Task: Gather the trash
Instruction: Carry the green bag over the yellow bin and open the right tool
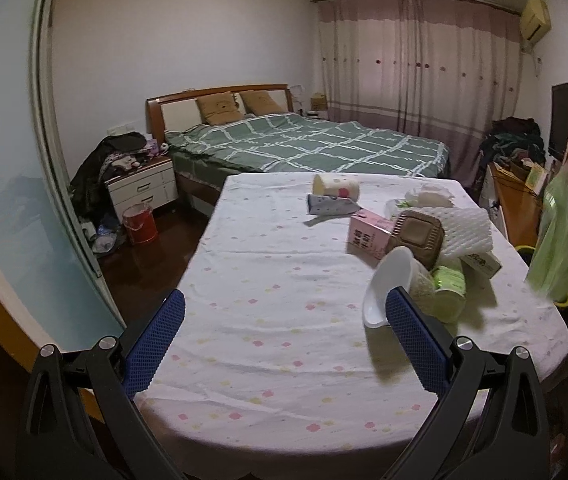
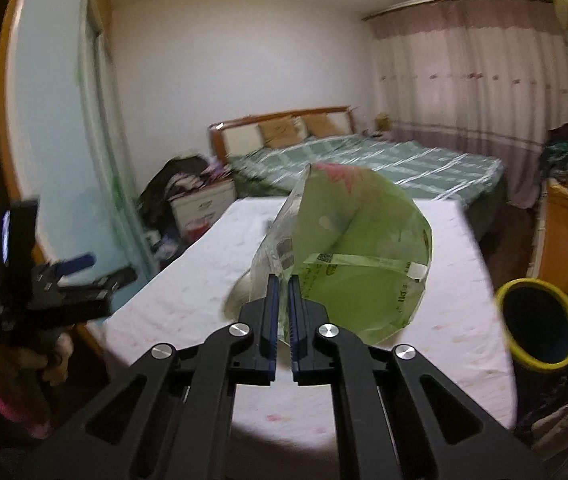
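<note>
Trash lies on the table: a white plastic cup on its side, a green can, a pink carton, a brown lid, white foam netting, a paper roll. My left gripper is open above the near table edge, its right finger beside the cup. My right gripper is shut on a green plastic bag, held above the table; the bag also shows in the left wrist view. The left gripper shows at the left of the right wrist view.
A black bin with a yellow rim stands off the table's right side. A bed is behind the table, a nightstand and red bucket at left, a wooden cabinet at right.
</note>
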A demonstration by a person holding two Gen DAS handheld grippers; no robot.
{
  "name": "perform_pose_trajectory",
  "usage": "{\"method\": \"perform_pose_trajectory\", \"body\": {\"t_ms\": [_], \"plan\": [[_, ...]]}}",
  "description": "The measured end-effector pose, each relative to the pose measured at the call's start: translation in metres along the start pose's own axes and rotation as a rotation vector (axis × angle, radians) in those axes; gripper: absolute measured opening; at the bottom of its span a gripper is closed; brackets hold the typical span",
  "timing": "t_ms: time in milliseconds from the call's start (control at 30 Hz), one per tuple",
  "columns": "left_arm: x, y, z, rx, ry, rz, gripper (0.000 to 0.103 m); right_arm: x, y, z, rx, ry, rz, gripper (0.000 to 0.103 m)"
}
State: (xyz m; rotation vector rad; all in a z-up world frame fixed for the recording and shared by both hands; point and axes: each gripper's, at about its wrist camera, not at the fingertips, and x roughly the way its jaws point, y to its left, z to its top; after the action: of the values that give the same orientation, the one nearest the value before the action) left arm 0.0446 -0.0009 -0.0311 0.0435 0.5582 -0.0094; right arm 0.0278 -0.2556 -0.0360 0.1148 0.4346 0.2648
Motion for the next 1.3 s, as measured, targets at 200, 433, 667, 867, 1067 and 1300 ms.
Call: {"method": "perform_pose_trajectory", "body": {"t_ms": [200,433,667,867,1067,1300], "plan": [[0.014,-0.023,-0.001,0.039,0.031,-0.048,0.099,0.005,-0.09,0.013,0.086,-0.023,-0.188,0.005],[0.038,-0.044,-0.002,0.029,0.073,-0.094,0.099,0.052,-0.213,0.007,0.202,0.043,-0.361,0.005],[0.063,-0.069,-0.005,0.051,0.103,-0.146,0.099,0.105,-0.291,-0.016,0.3,0.125,-0.35,0.005],[0.082,-0.084,-0.004,0.066,0.139,-0.16,0.099,0.13,-0.324,-0.036,0.349,0.186,-0.404,0.008],[0.092,-0.091,0.009,0.075,0.126,-0.166,0.099,0.13,-0.334,-0.047,0.363,0.193,-0.446,0.029],[0.11,-0.108,0.029,0.147,0.159,-0.259,0.099,0.131,-0.334,-0.051,0.367,0.196,-0.44,0.033]]}}
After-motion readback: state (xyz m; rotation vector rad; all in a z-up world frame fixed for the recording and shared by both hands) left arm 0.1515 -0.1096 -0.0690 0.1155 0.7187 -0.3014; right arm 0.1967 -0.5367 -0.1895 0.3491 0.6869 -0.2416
